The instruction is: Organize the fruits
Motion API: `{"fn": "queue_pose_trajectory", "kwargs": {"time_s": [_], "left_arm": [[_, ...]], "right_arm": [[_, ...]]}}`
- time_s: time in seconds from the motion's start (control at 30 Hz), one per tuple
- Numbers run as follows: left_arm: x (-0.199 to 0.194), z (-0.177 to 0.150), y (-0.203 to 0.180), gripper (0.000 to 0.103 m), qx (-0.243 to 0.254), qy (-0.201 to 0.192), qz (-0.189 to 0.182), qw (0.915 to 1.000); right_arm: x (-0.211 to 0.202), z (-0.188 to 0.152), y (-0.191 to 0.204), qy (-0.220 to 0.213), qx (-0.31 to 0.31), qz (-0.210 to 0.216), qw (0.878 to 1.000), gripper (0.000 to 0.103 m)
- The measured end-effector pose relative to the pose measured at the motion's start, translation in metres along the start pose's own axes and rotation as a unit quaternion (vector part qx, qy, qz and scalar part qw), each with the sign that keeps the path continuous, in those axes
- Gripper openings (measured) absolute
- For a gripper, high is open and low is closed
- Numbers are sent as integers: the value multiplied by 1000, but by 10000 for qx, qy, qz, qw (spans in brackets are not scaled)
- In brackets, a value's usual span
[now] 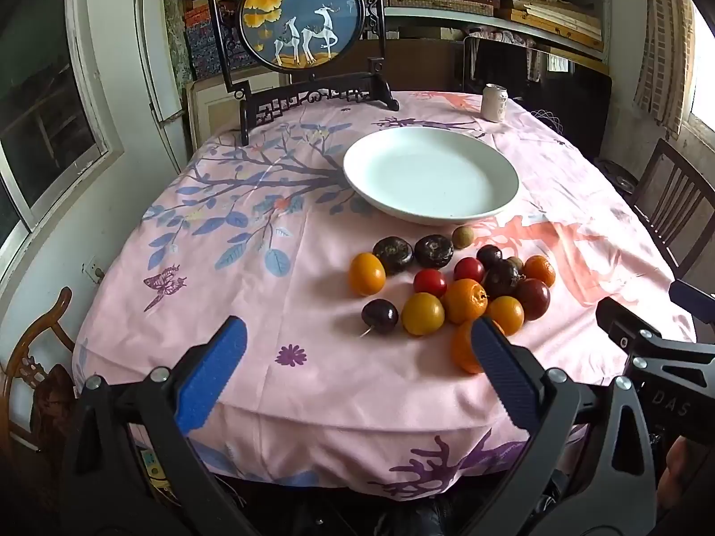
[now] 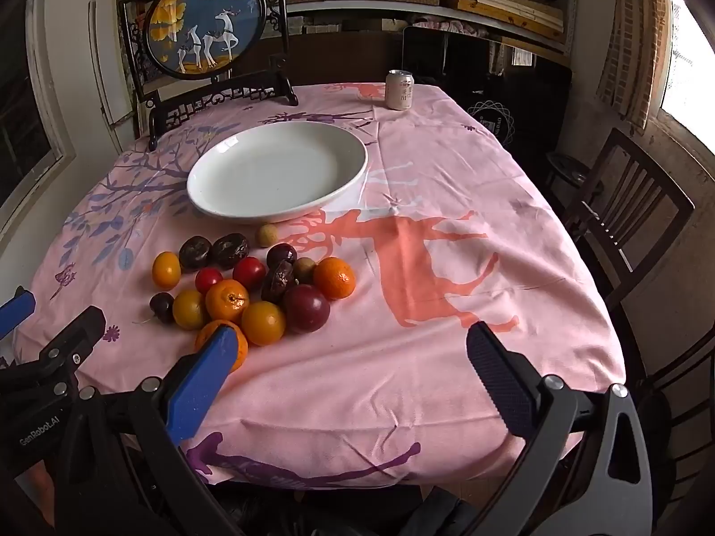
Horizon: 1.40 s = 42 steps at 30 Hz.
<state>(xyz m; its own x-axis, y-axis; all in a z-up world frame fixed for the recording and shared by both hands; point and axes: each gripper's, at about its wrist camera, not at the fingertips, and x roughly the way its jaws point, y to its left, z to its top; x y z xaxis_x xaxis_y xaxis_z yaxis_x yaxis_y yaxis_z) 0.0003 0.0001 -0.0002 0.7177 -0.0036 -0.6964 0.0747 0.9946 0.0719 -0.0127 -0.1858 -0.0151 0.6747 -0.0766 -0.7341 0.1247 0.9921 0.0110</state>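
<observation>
Two wrist views from the table's near edge, looking across it

Both cameras sit low behind their own spread fingers, facing 12 o'clock; the left wrist view stands further left, seeing the right gripper at 4 o'clock. Both share the white plate, the fruit cluster and the can.

Front mandarin partly hidden behind fingers; can label prob. unreadable.

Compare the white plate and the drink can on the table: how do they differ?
The white plate is wide, shallow and empty; the drink can is narrow, tall and upright. The plate lies just beyond the fruits; the can stands alone near the far edge. Both rest on the pink tablecloth.
</observation>
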Motion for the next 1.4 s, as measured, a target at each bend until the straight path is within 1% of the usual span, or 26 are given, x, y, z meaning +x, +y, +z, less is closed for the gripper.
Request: {"fn": "queue_pose_trajectory", "kwargs": {"time_s": [1.4], "left_arm": [[3, -3, -5, 101, 17, 35, -14, 10000]], "right_arm": [[0, 0, -4, -12, 50, 67, 10000, 102]]}}
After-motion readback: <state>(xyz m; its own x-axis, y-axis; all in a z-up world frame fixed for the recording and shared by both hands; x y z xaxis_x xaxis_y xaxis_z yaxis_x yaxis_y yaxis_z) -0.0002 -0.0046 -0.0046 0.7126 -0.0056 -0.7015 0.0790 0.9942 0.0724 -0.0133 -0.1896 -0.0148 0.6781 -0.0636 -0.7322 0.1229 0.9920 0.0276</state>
